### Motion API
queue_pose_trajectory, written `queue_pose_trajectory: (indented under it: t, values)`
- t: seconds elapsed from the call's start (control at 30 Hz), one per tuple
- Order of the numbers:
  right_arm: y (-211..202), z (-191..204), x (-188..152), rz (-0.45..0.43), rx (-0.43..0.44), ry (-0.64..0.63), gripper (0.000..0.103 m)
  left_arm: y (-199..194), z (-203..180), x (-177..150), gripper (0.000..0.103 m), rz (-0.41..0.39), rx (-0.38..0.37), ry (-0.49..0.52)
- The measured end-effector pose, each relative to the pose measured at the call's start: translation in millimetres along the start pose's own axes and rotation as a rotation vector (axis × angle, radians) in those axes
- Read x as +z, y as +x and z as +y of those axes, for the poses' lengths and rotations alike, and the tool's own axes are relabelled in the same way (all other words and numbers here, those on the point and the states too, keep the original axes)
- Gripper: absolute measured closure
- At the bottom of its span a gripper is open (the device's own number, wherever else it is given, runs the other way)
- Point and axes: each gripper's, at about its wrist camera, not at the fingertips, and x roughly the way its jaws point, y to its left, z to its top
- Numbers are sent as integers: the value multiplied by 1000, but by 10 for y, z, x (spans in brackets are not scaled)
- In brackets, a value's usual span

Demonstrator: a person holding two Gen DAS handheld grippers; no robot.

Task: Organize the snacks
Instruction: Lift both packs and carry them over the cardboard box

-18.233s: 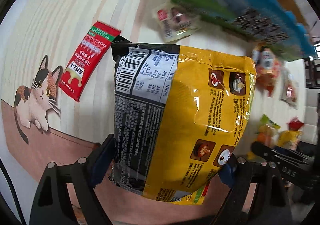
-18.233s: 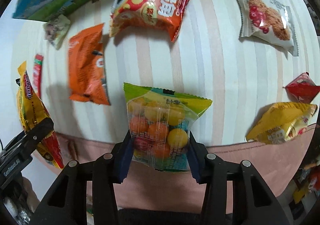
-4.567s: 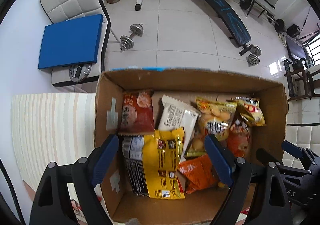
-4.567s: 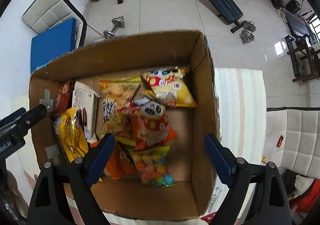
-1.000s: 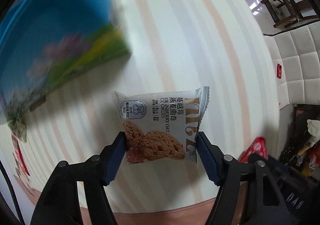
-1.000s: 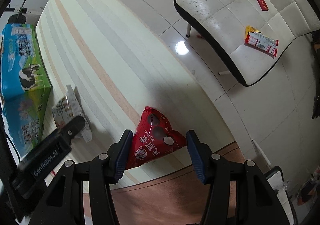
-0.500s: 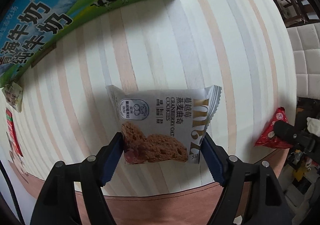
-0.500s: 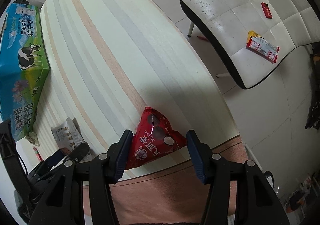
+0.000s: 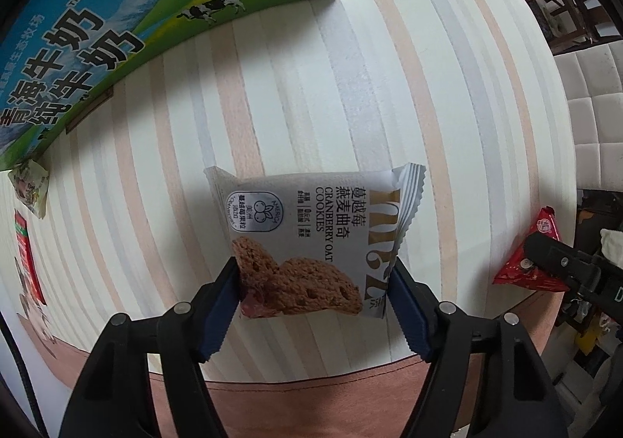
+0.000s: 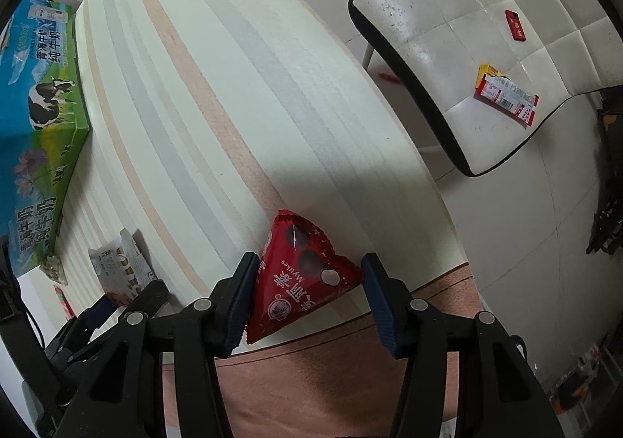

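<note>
My left gripper (image 9: pixel 313 295) is shut on a white cranberry oat cookie packet (image 9: pixel 311 239), its blue pads pressing both sides, above the striped tablecloth (image 9: pixel 272 106). My right gripper (image 10: pixel 307 297) is shut on a red triangular snack packet (image 10: pixel 301 278) near the table's front right edge. The left pad touches the packet; the right pad meets its pointed corner. The red packet (image 9: pixel 525 262) and right gripper also show at the right of the left wrist view. The cookie packet (image 10: pixel 117 266) shows at the lower left of the right wrist view.
A blue-green milk carton box (image 9: pixel 136 9) stands at the back left; it also shows in the right wrist view (image 10: pixel 35 118). A small packet (image 9: pixel 29 184) and a red stick packet (image 9: pixel 25 258) lie at the left. A white padded bench (image 10: pixel 486 60) stands beside the table.
The left view has steadied over the table with the cookie packet held. The right gripper keeps the red packet; its view has shifted slightly.
</note>
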Motion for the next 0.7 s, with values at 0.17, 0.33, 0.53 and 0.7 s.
queue_pose_trajectory:
  t: [0.17, 0.33, 0.53, 0.7]
  values:
    - [-11, 55, -78, 0, 16, -14, 47, -197, 16, -83, 32, -30, -13, 5]
    - [-108, 170, -165, -9, 55, -34, 47, -505, 29, -184, 32, -86, -37, 3]
    - [-408, 445, -261, -43, 107, -105, 47, -934, 214, -288, 33, -157, -85, -16]
    - [-776, 804, -312, -86, 162, -180, 47, -1377, 493, -345, 33, -239, -125, -43]
